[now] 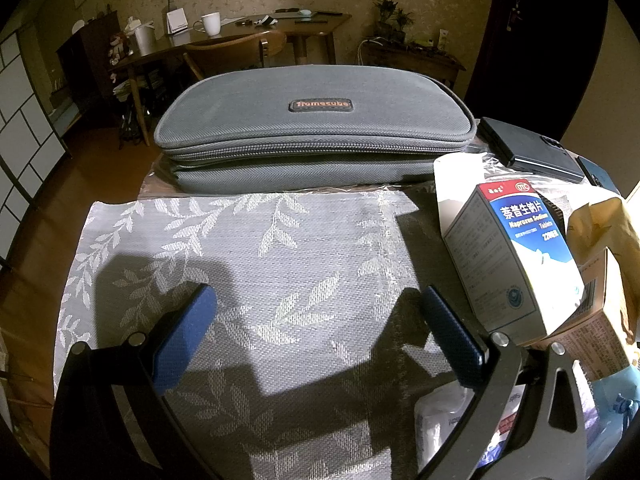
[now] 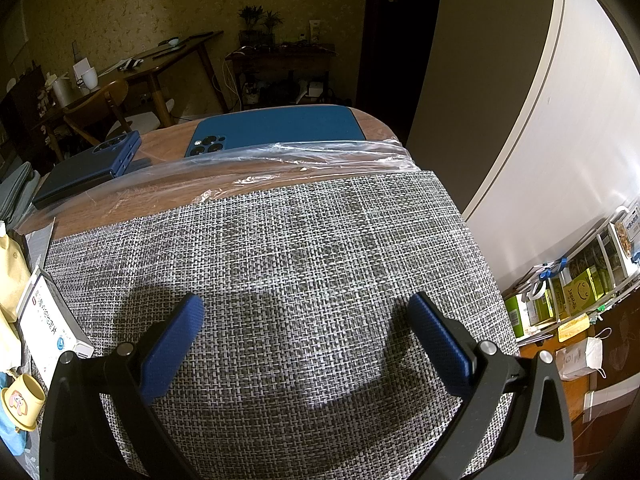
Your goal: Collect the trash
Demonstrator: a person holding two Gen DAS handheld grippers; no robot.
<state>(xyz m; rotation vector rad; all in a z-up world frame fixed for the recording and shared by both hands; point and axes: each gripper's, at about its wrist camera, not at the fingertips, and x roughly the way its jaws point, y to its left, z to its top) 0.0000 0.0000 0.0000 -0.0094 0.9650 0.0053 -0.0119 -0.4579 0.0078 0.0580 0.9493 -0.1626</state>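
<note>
Near the table's right edge, we see the white and blue cardboard medicine box (image 1: 516, 264) untouched, so our left claw (image 1: 316, 312) and right claw (image 2: 304, 320) both wait spread apart, empty.

Left tongs (image 1: 320, 300), right tongs (image 2: 304, 308), black frames, blue ribbed pads, seemingly silver screws

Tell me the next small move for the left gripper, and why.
Probably swing the left gripper toward its right, to the tilted medicine box. Its jaws stand open and empty over the leaf-patterned placemat, and the box lies atop the loose packaging pile beside it, the nearest likely trash.
</note>
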